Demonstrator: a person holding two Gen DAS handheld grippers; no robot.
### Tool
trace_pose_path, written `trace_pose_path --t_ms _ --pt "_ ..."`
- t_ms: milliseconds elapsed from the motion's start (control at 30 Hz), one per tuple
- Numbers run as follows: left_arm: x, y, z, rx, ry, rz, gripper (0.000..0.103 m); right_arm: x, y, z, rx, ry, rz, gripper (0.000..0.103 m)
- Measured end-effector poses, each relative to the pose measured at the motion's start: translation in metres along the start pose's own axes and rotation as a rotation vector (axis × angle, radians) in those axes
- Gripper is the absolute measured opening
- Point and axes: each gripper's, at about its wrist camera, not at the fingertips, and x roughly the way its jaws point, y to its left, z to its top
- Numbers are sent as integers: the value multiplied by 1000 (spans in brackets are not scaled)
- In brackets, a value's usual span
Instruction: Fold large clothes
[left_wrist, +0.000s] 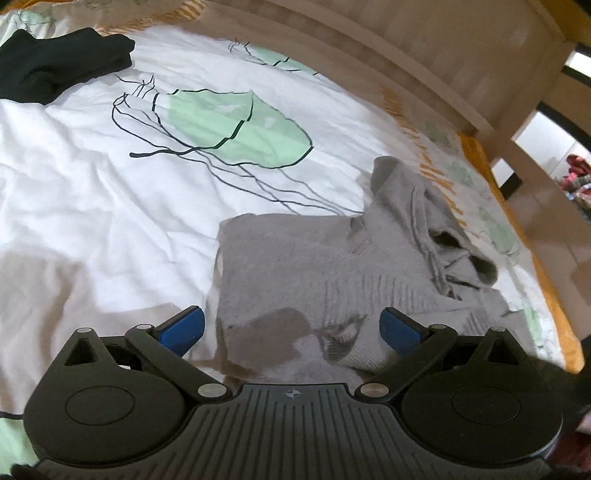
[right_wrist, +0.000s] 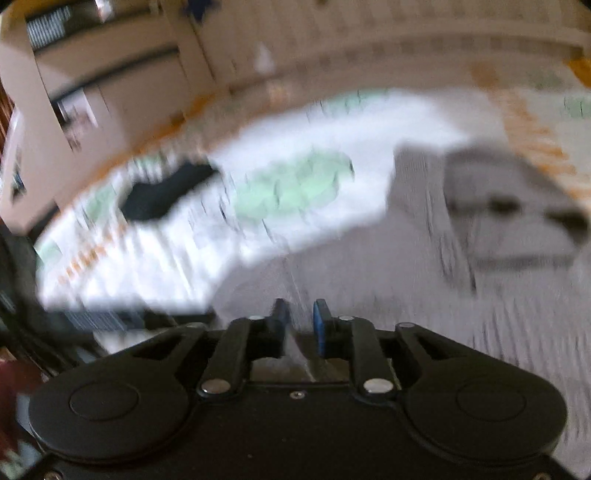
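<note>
Grey knit sweater (left_wrist: 306, 273) lies on the bed, partly folded: body flat in a rough rectangle, ribbed hem band toward the near edge, a bunched sleeve or collar part (left_wrist: 436, 236) heaped on its far right corner. It sits on the right half of the duvet (left_wrist: 92, 192), close to the orange-trimmed edge of the bed.

Left gripper (left_wrist: 292, 326) hangs over the sweater's near edge, tilted down. Blue pads (left_wrist: 184, 326) spread wide apart, nothing between them, no contact with the cloth that I can make out. Its shadow falls on the knit just ahead.

Right gripper (right_wrist: 301, 325) seen in a heavily blurred frame. Fingers stand a narrow gap apart, not pressed together. A pale streak of fabric runs through the gap; whether the pads touch it cannot be told through the blur. Grey sweater (right_wrist: 480, 206) shows ahead and to the right in this view, the heaped part on top.

Duvet is white with a green jellyfish print (left_wrist: 240, 133) outlined in black. A black garment (left_wrist: 55, 66) lies crumpled at the far left corner of the bed, well apart from the sweater. Pale wooden bed frame (left_wrist: 443, 55) curves behind the bed.
</note>
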Motion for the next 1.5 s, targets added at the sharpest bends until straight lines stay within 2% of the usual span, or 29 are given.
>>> trace_pose_path --t_ms 33,200,300,400,467,600,733,900,1000,1167,1200,1233,1267,1300,1367,1433,1500 --pt "0 0 0 -1 -5 -8 103 -2 -3 -7 -5 13 -13 57" --pt "11 -15 -5 38 28 -43 103 -30 -13 -24 24 -9 -37 62" --pt "25 -31 -10 79 60 -49 103 -40 -23 -34 35 -16 -72 63" --pt "34 -40 -14 64 80 -71 103 -46 -28 -44 23 -30 -116 63" --pt "35 -44 -16 71 81 -71 103 -50 -29 -47 15 -53 -113 63" --pt "34 -44 -16 74 95 -81 103 -45 -24 -35 -30 -78 -63 63" --pt "34 -37 -9 18 117 -114 103 -17 -7 -24 -162 1 24 66" --pt "38 -34 -5 5 154 -154 103 -8 31 -39 -368 38 142 68" --pt "40 -33 -7 2 167 -163 103 -11 48 -55 -465 44 144 69" --pt "37 -38 -11 15 171 -146 101 -19 44 -58 -403 25 134 68" --pt "35 -39 -12 9 168 -141 98 -22 41 -57 -380 18 129 68" --pt "34 -40 -12 2 163 -136 91 -24 38 -56 -358 12 124 68" --pt "32 -41 -13 -7 159 -131 73 -28 35 -56 -334 7 119 68" --pt "32 -41 -13 -17 169 -138 47 -32 31 -56 -309 2 113 68" --pt "34 -41 -13 -66 205 -209 10 -41 23 -60 -259 -7 98 68" --pt "30 -49 -13 -76 206 -250 10 -47 16 -64 -210 -11 80 68" --pt "20 -69 -9 -1 178 -265 10 -56 7 -68 -167 -20 60 68"
